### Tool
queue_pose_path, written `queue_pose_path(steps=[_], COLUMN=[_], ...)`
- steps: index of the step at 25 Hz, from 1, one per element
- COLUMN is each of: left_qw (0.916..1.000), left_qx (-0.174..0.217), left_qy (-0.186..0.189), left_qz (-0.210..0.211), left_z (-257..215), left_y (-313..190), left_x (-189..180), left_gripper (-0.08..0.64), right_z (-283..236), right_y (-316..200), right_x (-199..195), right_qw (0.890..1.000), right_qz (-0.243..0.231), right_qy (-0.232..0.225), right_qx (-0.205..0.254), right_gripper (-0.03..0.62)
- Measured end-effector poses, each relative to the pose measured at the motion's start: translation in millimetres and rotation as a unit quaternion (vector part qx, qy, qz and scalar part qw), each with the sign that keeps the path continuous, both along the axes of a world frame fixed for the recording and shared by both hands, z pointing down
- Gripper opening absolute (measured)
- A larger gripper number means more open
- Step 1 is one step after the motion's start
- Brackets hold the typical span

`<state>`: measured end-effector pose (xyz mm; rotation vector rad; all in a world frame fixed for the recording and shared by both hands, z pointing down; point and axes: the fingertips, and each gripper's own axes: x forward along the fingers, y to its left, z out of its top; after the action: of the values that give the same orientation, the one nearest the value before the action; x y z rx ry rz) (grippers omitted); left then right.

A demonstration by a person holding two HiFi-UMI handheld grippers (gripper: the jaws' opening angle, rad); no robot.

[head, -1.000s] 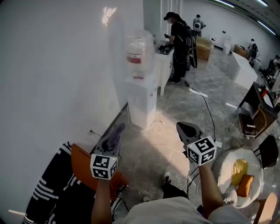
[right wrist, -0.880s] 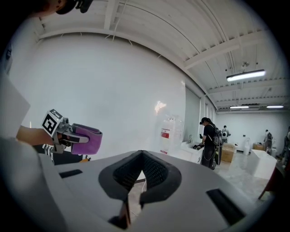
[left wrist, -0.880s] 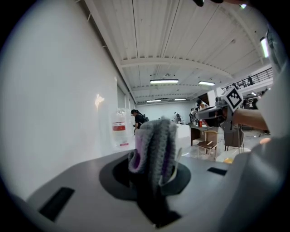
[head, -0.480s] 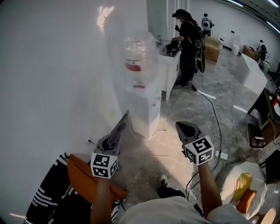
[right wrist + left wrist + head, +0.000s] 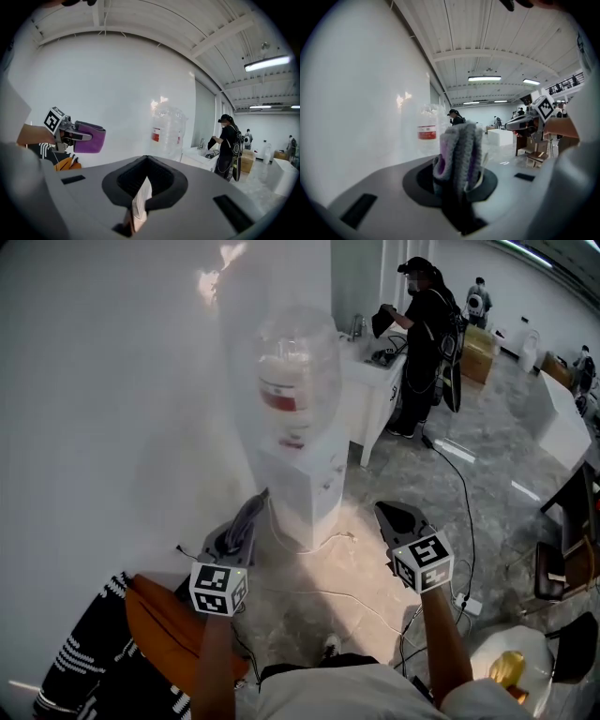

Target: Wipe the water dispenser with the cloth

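The white water dispenser point(image 5: 305, 479) stands against the wall ahead, with a clear bottle point(image 5: 298, 381) bearing a red label on top. It also shows in the left gripper view as the dispenser point(image 5: 425, 136) and in the right gripper view as the bottle point(image 5: 168, 129). My left gripper point(image 5: 247, 521) is shut on a folded purple-grey cloth point(image 5: 458, 152), held short of the dispenser's left side. The cloth point(image 5: 89, 137) shows purple in the right gripper view. My right gripper point(image 5: 398, 517) is shut and holds nothing, right of the dispenser.
A person point(image 5: 427, 343) stands at a white counter point(image 5: 370, 395) behind the dispenser. Cables point(image 5: 459, 493) run over the floor to the right. An orange chair point(image 5: 173, 634) with a striped garment point(image 5: 84, 662) is at lower left. A round white table point(image 5: 506, 671) sits at lower right.
The dispenser has grown larger and come closer in the head view as I walked toward it. Both grippers kept their pose, the left still holding the cloth.
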<state>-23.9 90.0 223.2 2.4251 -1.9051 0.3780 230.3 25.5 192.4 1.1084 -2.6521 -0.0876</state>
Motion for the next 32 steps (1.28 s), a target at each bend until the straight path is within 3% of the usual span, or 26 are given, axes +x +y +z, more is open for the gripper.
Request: queue_pose_path(steps=[13, 16, 20, 24, 32], left_qw=[0.9977, 0.9965, 0.9945, 0.9925, 0.9816], left_qx=[-0.031, -0.039, -0.049, -0.069, -0.115], left_qy=[0.047, 0.062, 0.083, 0.097, 0.150], left_qz=[-0.038, -0.041, -0.041, -0.029, -0.029], left_z=[42.3, 59.4, 85.3, 118.3, 191.2], left_y=[-97.9, -128.3, -176.5, -227.8, -316.2], left_x=[-37.5, -59.8, -98.7, -141.3, -210.6], left_gripper=[0.066, 0.066, 0.066, 0.066, 0.066], right_z=[26.8, 38.9, 61.4, 87.8, 134.3], right_y=[-98.1, -115.7, -151.5, -183.8, -230.6], right_x=[-32.7, -50.8, -78.7, -119.6, -183.0], right_qw=[0.999, 0.998, 0.997, 0.995, 0.986], right_qz=[-0.004, 0.005, 0.032, 0.059, 0.124], right_qy=[0.000, 0.004, -0.026, -0.012, -0.026], right_qx=[-0.045, -0.061, -0.066, -0.079, -0.110], right_gripper=[0.011, 0.011, 0.011, 0.011, 0.011])
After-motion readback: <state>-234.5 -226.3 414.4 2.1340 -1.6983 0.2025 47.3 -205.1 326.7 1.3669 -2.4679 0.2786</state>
